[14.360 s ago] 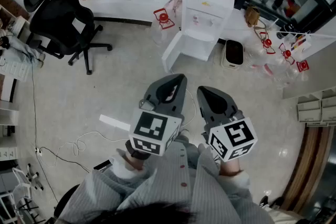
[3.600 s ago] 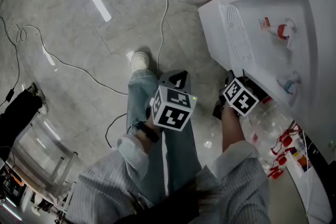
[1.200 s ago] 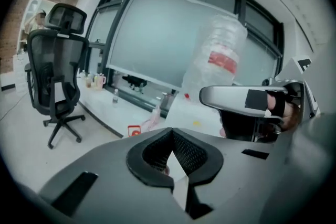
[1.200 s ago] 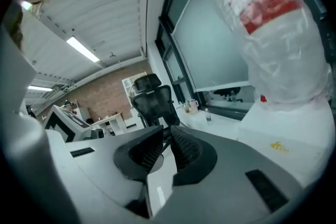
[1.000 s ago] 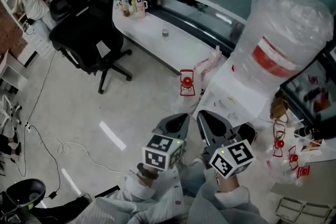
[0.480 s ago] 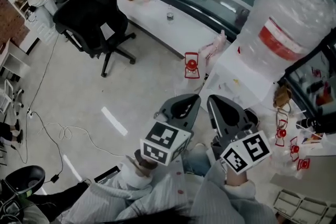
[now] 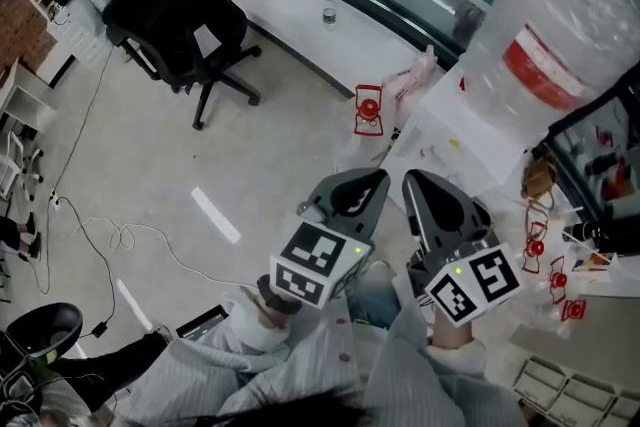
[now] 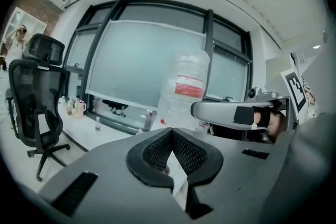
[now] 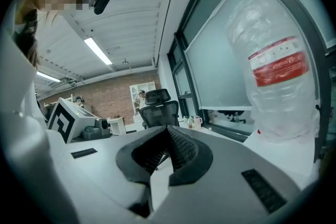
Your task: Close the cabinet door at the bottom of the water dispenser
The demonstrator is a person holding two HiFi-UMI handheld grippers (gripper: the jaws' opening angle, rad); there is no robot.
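Note:
The white water dispenser (image 7: 447,137) stands at the right of the head view, carrying a large plastic-wrapped bottle (image 7: 555,35) with a red label. Its bottom cabinet door is hidden behind my two grippers. My left gripper (image 7: 378,179) is shut with nothing between its pads, held level and apart from the dispenser. My right gripper (image 7: 413,181) sits beside it, also shut and empty. In the left gripper view, the left gripper (image 8: 171,131) points at the bottle (image 8: 185,86). In the right gripper view, the bottle (image 9: 278,78) rises to the right of the right gripper (image 9: 168,129).
A black office chair (image 7: 175,20) stands at the upper left. A low white counter (image 7: 335,40) with small bottles runs along the window. A red lantern-like thing (image 7: 368,107) sits on the floor by the dispenser. Cables (image 7: 120,240) trail across the floor, and clutter (image 7: 550,250) lies at the right.
Both grippers have risen slightly and appear larger and lower-right in the head view. Both stay shut and empty. The dispenser's bottom stays hidden.

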